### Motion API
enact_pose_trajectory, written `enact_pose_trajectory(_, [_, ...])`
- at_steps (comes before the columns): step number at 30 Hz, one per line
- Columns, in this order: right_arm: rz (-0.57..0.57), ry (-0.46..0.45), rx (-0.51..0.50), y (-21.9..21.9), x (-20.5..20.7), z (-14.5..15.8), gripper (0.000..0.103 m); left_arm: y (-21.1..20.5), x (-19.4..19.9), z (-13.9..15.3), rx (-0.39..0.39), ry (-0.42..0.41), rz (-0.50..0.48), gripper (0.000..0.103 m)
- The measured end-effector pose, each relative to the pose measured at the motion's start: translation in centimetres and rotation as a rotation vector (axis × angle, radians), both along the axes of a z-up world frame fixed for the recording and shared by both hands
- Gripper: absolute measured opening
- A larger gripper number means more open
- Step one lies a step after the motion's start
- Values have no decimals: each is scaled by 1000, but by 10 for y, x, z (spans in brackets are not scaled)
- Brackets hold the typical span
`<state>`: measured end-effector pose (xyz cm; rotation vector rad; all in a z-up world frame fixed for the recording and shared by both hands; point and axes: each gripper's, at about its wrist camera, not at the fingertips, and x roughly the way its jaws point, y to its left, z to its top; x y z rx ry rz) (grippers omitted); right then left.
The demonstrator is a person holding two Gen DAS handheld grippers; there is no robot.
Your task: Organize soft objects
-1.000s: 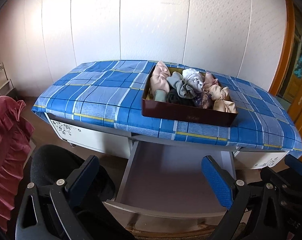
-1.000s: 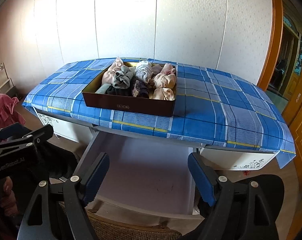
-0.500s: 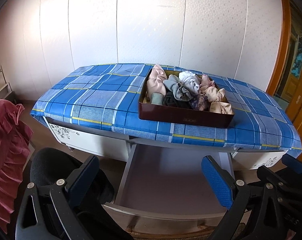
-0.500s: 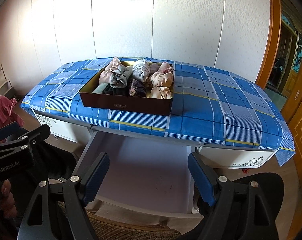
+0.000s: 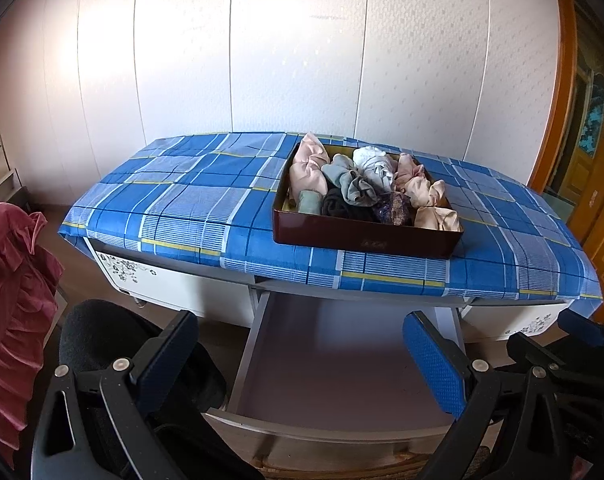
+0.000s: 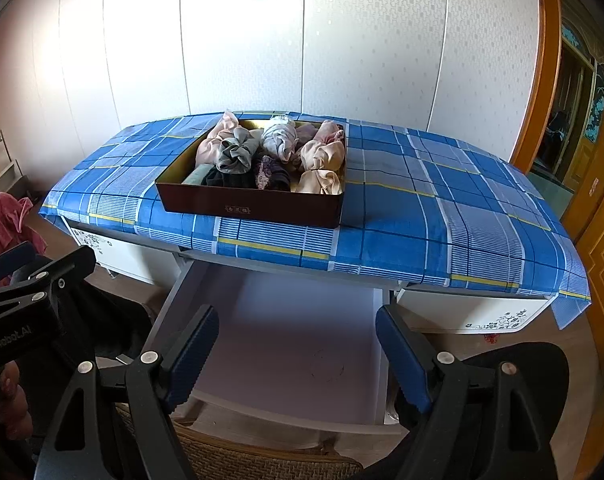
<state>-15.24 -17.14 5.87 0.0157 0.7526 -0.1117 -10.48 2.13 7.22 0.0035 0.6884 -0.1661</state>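
Observation:
A dark red box [image 5: 365, 240] [image 6: 250, 208] sits on the blue plaid tabletop, filled with several rolled soft items in pink, grey, white, black and purple [image 5: 357, 184] [image 6: 270, 156]. Below the table edge a pale drawer [image 5: 341, 360] [image 6: 294, 332] stands pulled out, with nothing visible inside. My left gripper [image 5: 302, 360] hovers open over the drawer, its blue pads wide apart and bare. My right gripper [image 6: 298, 360] is likewise open above the drawer, holding nothing. Both are well short of the box.
The plaid cloth [image 5: 190, 204] [image 6: 441, 208] covers a white desk against a pale panelled wall. A pink ruffled fabric [image 5: 10, 300] hangs at left. A wooden doorway [image 6: 573, 128] is at right. A woven chair edge [image 6: 262, 460] lies under the drawer front.
The view from both grippers has tilted slightly, so the table and box sit a little lower in the pictures. Both pairs of jaws keep the same wide gap.

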Motion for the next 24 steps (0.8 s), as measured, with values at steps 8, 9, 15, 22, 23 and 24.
enact_pose_trajectory(8, [-6,9,1,-1,2,-1,82,0,0,0,-1,-1,-1,103])
enact_pose_trajectory(9, [-7,10,1,-1,2,-1,82,0,0,0,-2,-2,-2,103])
enact_pose_trajectory(15, [-7,11,-2,-1,2,-1,82,-2,0,0,0,-7,-9,103])
enact_pose_trajectory(22, [-9,17,1,-1,2,-2,82,-2,-2,1,-2,-10,-13,103])
enact_pose_trajectory(23, [-11,18,1,-1,2,-2,82,-3,-2,1,-3,-10,-16,103])
enact_pose_trajectory(24, [-11,18,2,-1,2,-2,82,-3,-2,1,-4,-11,-17,103])
